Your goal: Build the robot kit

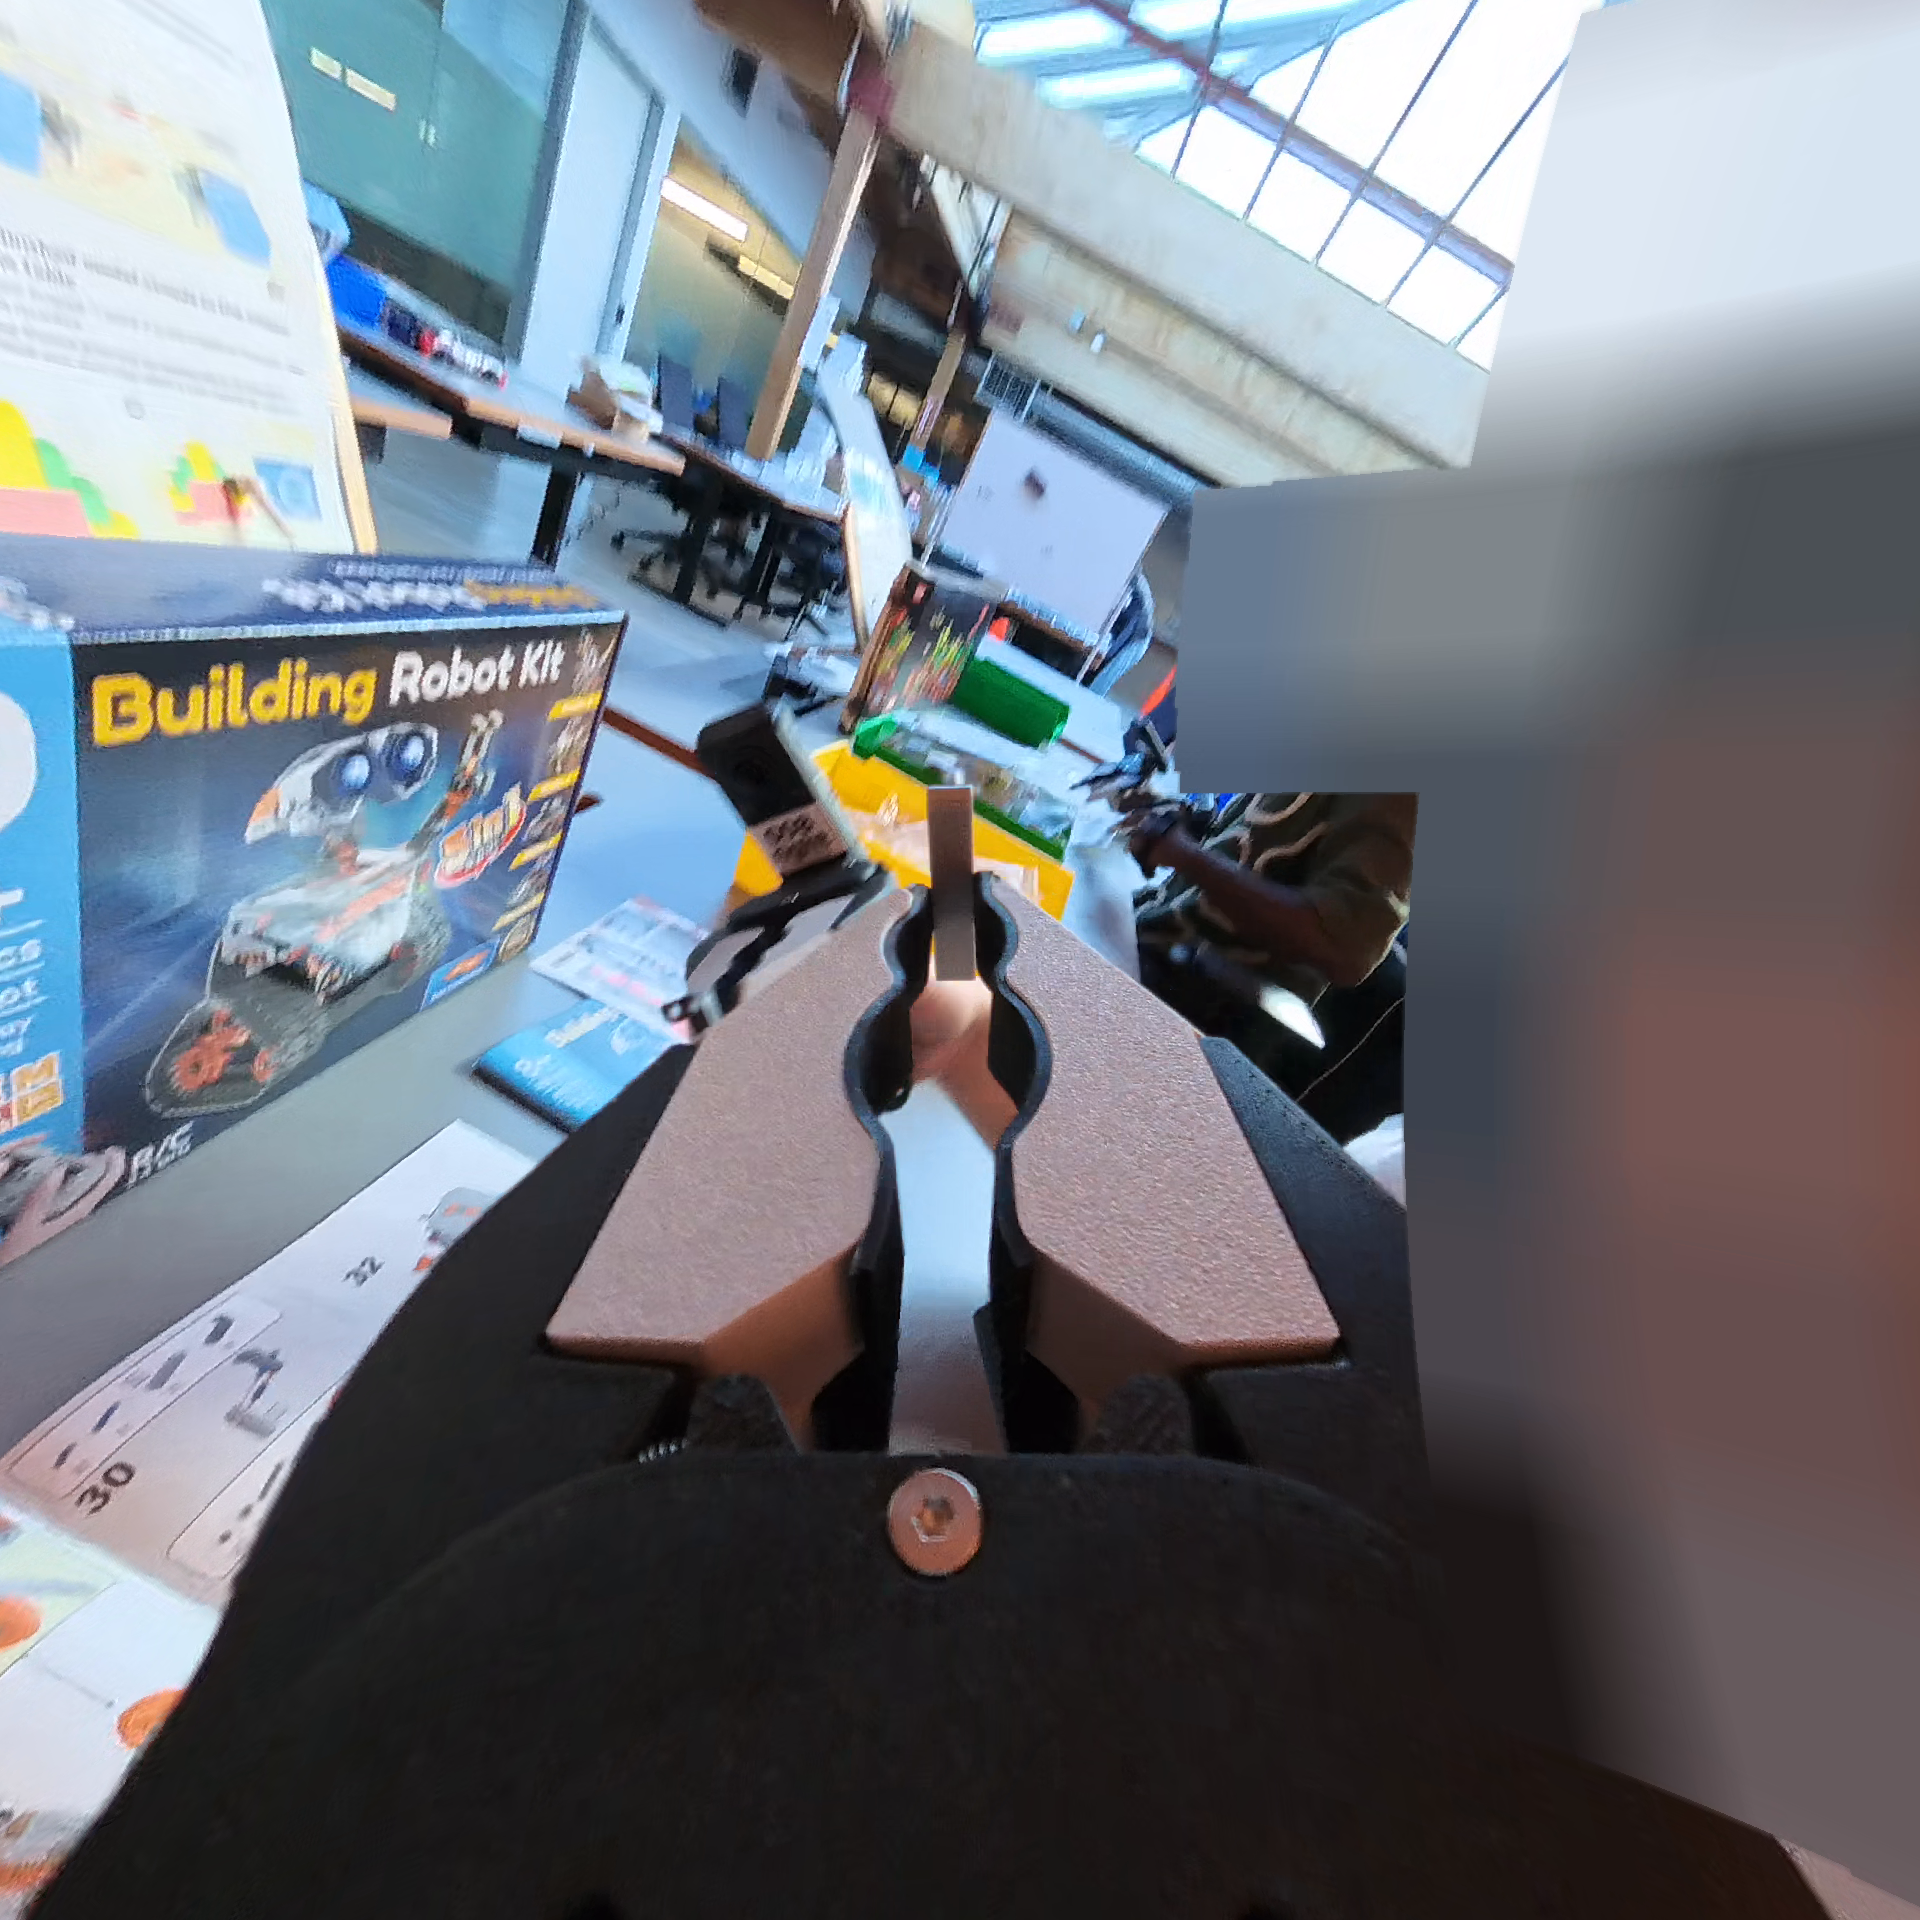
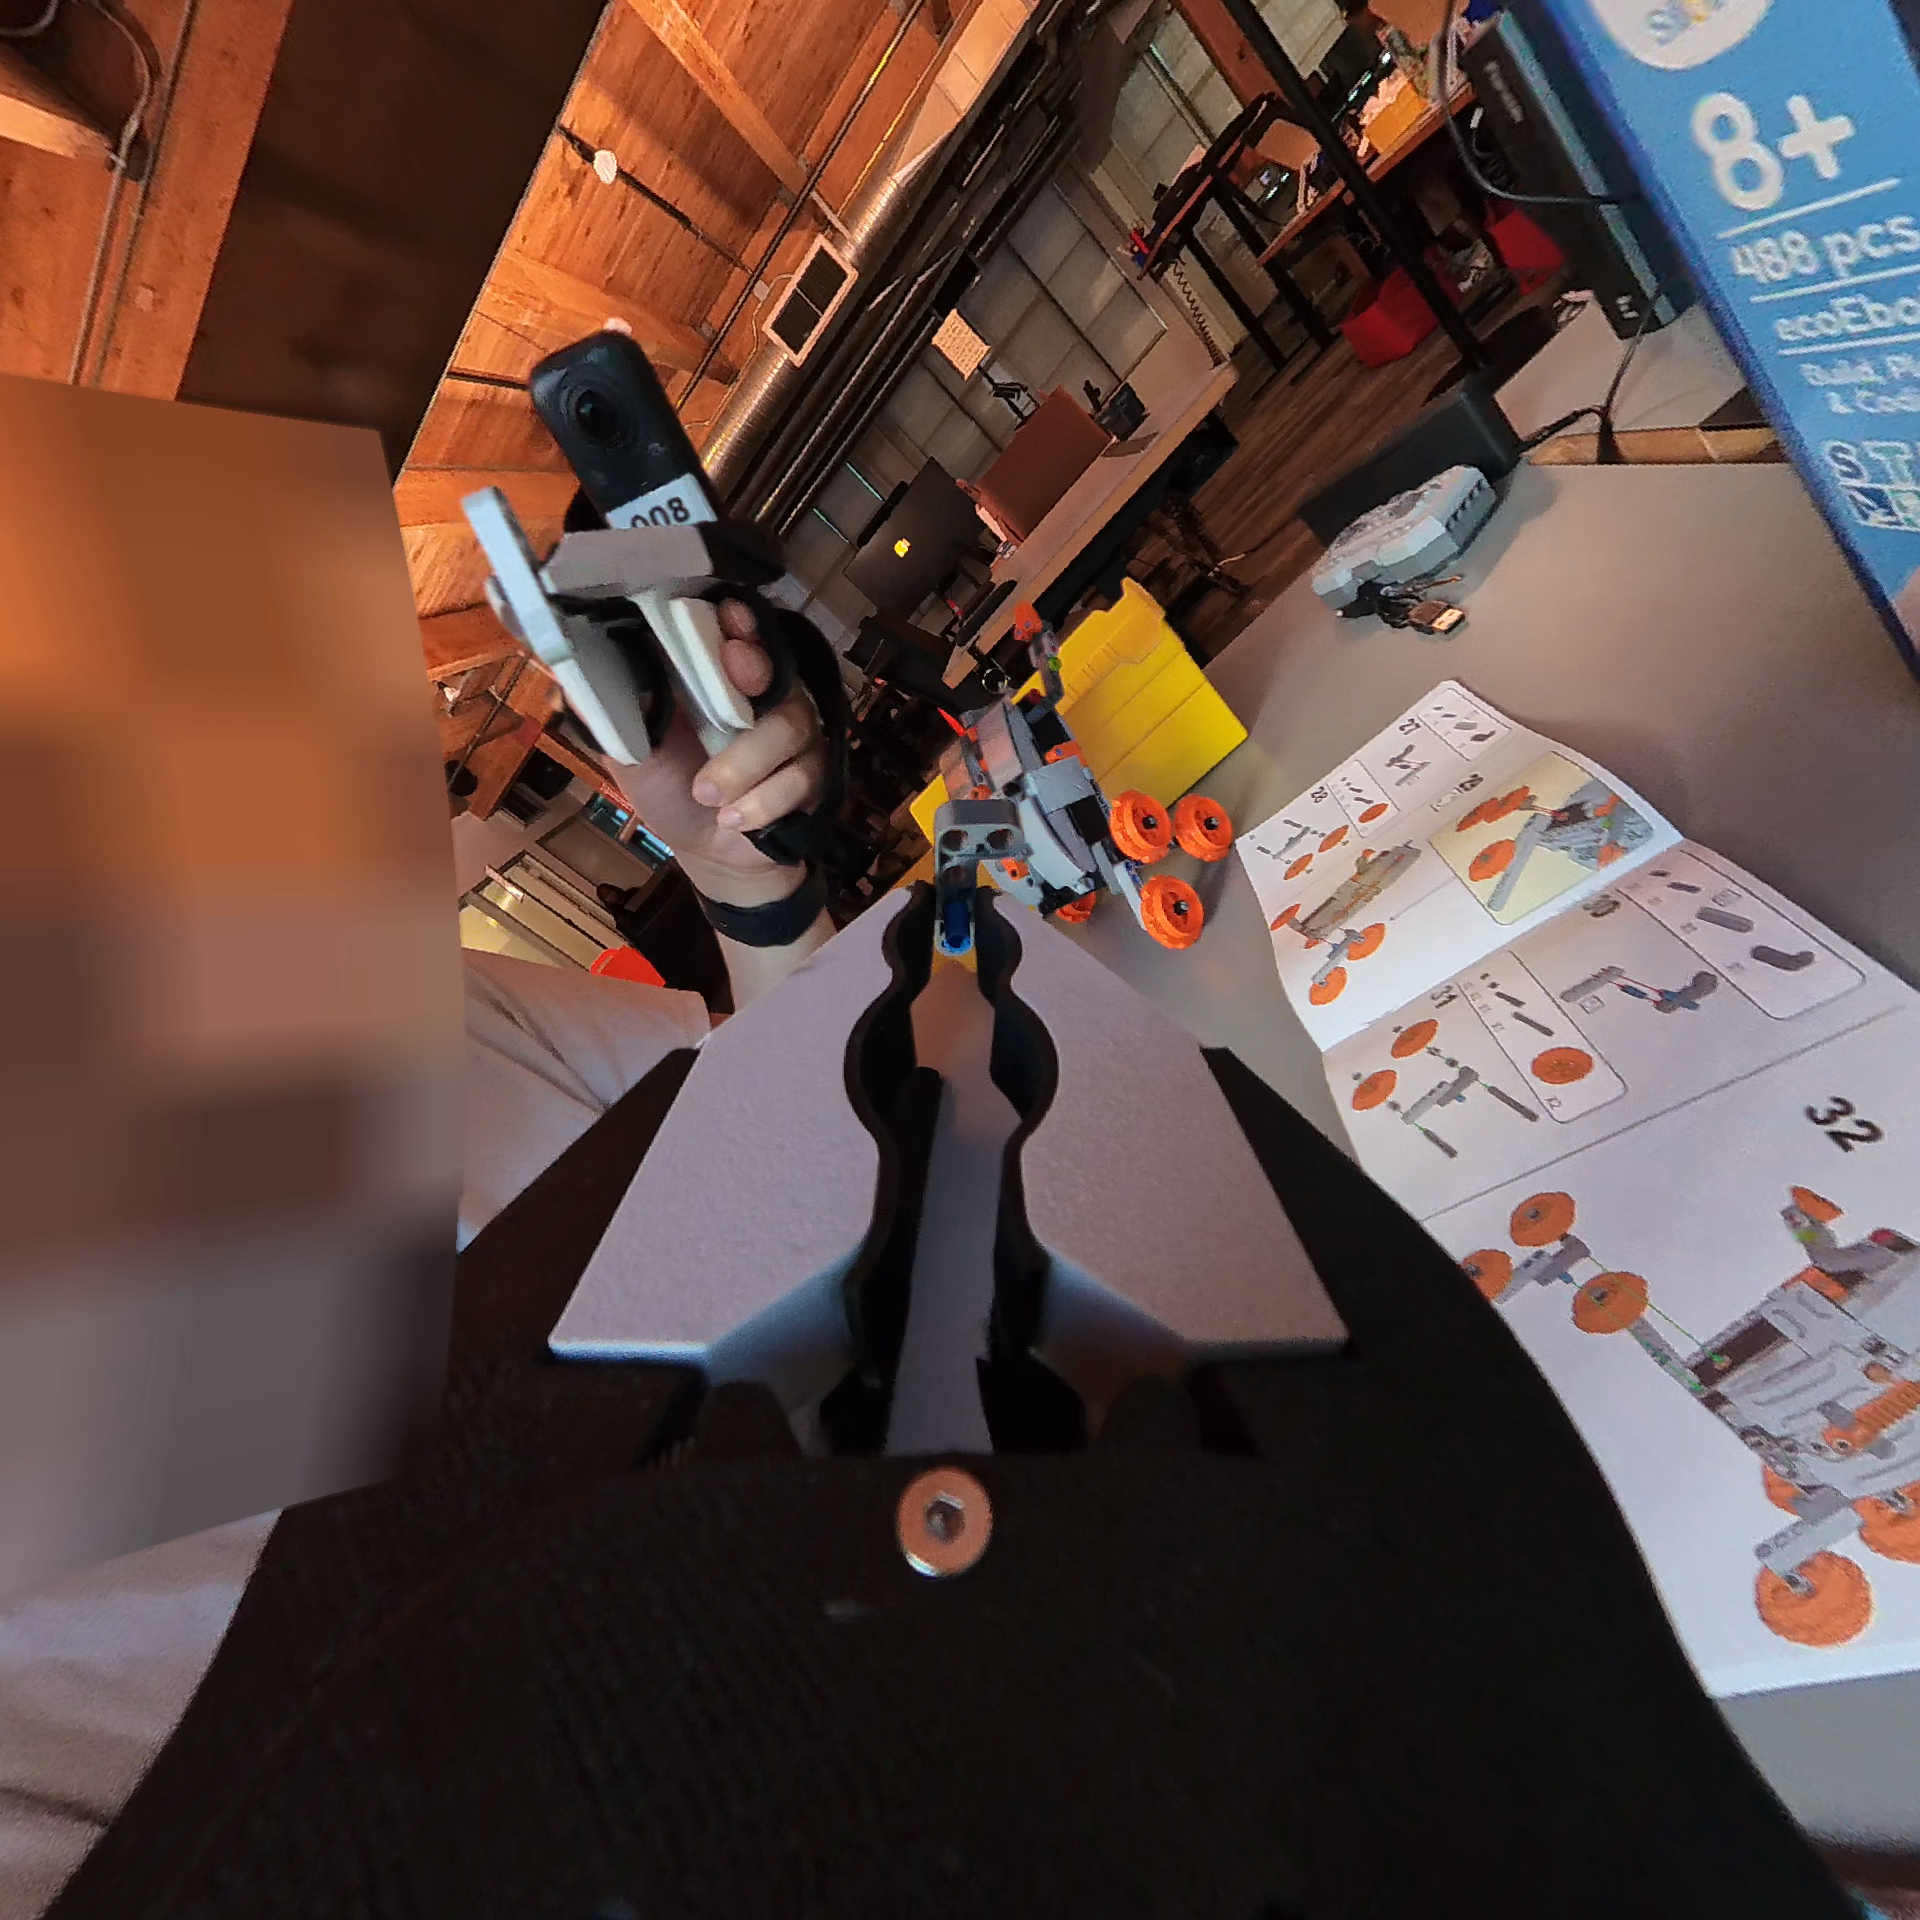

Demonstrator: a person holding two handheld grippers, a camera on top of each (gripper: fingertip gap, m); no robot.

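Up close, left gripper [image 1: 951, 914]: jaws drawn nearly together, clamped on a flat grey beam [image 1: 951, 883]. Beam stands upright, its upper end poking out past the fingertips, lower end seated between the black inner pads. Held in the air above the grey table [image 1: 644, 810].

Right gripper [image 2: 954, 914]: jaws likewise pinched in, clamped on a small blue pin [image 2: 952, 925]. A short grey connector piece [image 2: 977, 840] with two round holes sits on the pin's far end, just clear of the fingertips.

Beyond the right gripper, on the table: a part-built model [image 2: 1049, 821], grey and white with orange wheels, tilted, near the yellow bin [image 2: 1143, 686]. Whether the connector touches the model cannot be told.

Right of it, an open instruction booklet [image 2: 1558, 987] lies flat. Blue kit box [image 2: 1808, 260] stands at the table's far right edge.

Left wrist view: large illustrated kit box [image 1: 312, 831] to the left on the table, leaflets [image 1: 613, 966] beside it.
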